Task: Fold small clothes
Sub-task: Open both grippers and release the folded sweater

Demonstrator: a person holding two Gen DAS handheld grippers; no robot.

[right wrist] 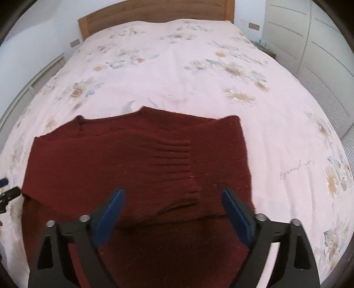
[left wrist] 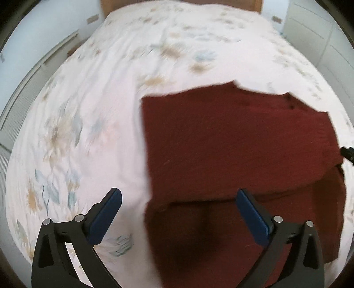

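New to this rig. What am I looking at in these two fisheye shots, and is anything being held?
There is no robot arm. A person carries a two-finger gripper in each hand, and a camera on each one looks forward along its fingers. One picture comes from the left gripper, the other from the right gripper. The black arms with blue pads at the bottom of each picture are the fingers.

Both look down on a bed with a pale flowered cover and a wooden headboard. A dark red knitted sweater lies on it, partly folded, a ribbed cuff on top.

Both grippers are wide open and hold nothing.

One sweater [right wrist: 137,159] – one bed [right wrist: 177,73]; two tools
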